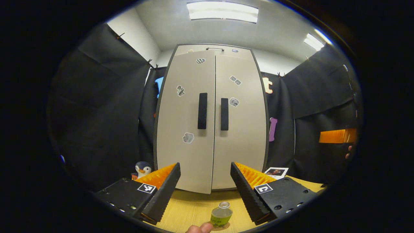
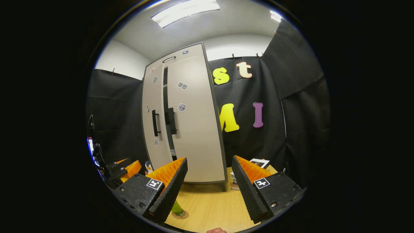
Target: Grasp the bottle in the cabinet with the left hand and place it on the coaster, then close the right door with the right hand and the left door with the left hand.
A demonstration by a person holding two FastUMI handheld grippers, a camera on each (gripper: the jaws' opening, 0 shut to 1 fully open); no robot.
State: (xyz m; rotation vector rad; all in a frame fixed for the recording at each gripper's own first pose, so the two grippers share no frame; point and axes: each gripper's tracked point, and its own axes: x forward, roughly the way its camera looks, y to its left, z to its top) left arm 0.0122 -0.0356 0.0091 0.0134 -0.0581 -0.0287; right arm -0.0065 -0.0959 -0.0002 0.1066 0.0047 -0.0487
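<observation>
Left gripper view first: my left gripper (image 1: 205, 181) has its fingers spread wide with nothing between them, just wooden tabletop (image 1: 194, 207) showing through the gap. Down at 6 o'clock sits the small clear bottle of green liquid (image 1: 221, 216), short and rounded, with an open-looking clear neck on top and a darker band round its belly. It's upright on the round brown coaster (image 1: 222, 227), whose edge just peeks out under it. A bit of a fingertip (image 1: 200, 228) shows right beside it at the bottom edge. Dead ahead at 12 o'clock is the tall beige two-door cabinet (image 1: 212, 119) with black vertical handles (image 1: 202, 111) and a few little stickers on it; both doors look shut, or near enough, from here. A small plush penguin (image 1: 142, 169) sits at about 8 o'clock by the cabinet's foot, and a white card with a picture (image 1: 276, 172) lies at 4 o'clock.

Right gripper view: my right gripper (image 2: 209, 179) is wide open too, holding nothing. The cabinet stands at 11 o'clock, seen at an angle, with a dark gap between its doors, so the left one isn't fully flush. The bottle's green bottom and the coaster (image 2: 179, 214) poke out behind my left-side finger at 7 o'clock. My other gripper (image 2: 124, 168) is over at 9 o'clock; can't tell its opening from here. A stack of books (image 2: 239, 181) sits behind the other finger at 5 o'clock.
</observation>
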